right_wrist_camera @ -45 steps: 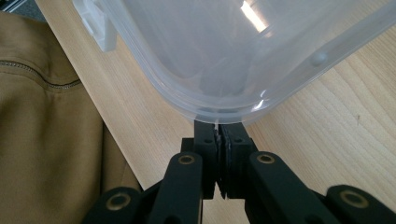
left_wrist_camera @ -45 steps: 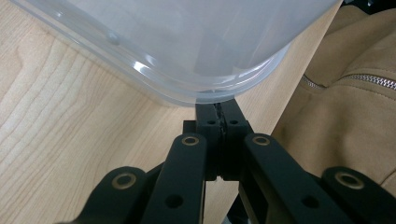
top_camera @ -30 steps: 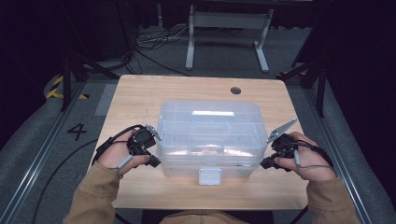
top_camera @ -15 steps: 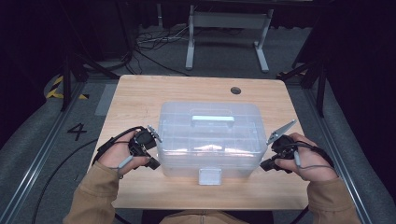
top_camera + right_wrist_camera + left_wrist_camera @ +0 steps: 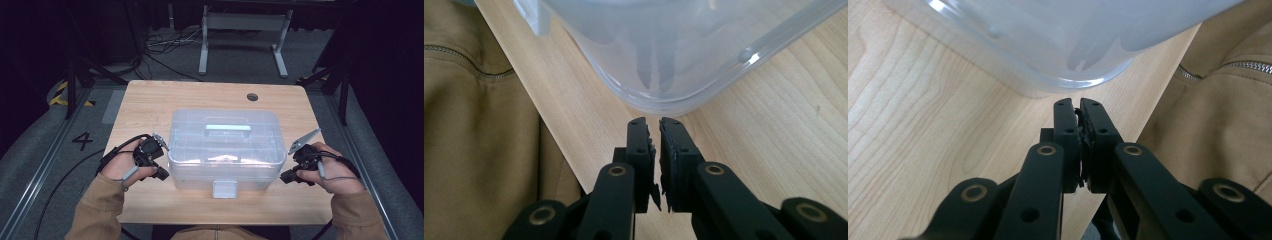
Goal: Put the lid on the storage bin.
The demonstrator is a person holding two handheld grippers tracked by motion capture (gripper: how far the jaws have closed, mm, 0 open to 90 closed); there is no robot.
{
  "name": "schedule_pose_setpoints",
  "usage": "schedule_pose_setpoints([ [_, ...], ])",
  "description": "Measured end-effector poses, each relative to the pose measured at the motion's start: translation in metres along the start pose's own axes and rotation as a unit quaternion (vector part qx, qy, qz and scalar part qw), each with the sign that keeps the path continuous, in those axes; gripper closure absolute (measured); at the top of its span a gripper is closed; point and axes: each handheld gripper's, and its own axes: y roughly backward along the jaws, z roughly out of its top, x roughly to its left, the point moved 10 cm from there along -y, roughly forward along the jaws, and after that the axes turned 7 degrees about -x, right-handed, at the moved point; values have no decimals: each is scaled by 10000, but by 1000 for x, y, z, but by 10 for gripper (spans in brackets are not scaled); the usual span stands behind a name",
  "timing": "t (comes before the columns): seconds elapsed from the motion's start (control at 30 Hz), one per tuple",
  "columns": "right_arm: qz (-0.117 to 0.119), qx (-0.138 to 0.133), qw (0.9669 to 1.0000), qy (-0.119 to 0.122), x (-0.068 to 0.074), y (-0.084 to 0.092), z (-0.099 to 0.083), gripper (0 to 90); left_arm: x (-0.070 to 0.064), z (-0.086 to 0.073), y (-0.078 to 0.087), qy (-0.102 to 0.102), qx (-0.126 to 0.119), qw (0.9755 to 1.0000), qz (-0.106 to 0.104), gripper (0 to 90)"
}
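Observation:
A clear plastic box (image 5: 225, 150) with a closed lid, a pale handle (image 5: 227, 130) on top and a front latch (image 5: 224, 189) sits mid-table. My left gripper (image 5: 161, 173) rests by the box's front left corner, jaws shut on nothing. In the left gripper view, the left gripper (image 5: 1078, 103) points at the box's rounded corner (image 5: 1073, 45), a short gap away. My right gripper (image 5: 286, 176) is at the front right corner, also shut and empty. The right gripper view shows the right gripper (image 5: 653, 122) just short of the box wall (image 5: 664, 55).
The light wooden table (image 5: 150, 105) has a round cable hole (image 5: 252, 96) at the back right. A tan jacket sleeve (image 5: 1228, 100) lies past the table's near edge. Beyond the table are dark floor, cables and a metal stand (image 5: 242, 30).

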Motion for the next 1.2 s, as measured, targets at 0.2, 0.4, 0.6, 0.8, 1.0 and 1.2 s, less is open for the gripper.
schedule_pose_setpoints([
  [0.2, -74, -205, 9998, -6, -6, 8, 6, 825, 8, -2, 19, 240, -561, 9979, 213, 855],
  [0.4, -183, -444, 9988, -57, -15, 20, 9, 821, 19, -5, 37, 573, -1134, 9910, 434, 842],
  [0.6, -341, -706, 9968, -175, -26, 26, 13, 811, 31, -5, 48, 852, -1619, 9810, 648, 842],
  [0.8, -535, -1067, 9922, -362, -37, 33, 17, 786, 46, -1, 54, 1036, -2045, 9693, 886, 830],
  [1.0, -863, -1598, 9815, -604, -56, 38, 23, 750, 67, 5, 55, 1174, -2515, 9533, 1192, 792],
  [1.2, -1158, -1974, 9701, -815, -74, 43, 22, 696, 81, 10, 51, 1369, -2900, 9385, 1280, 701],
])
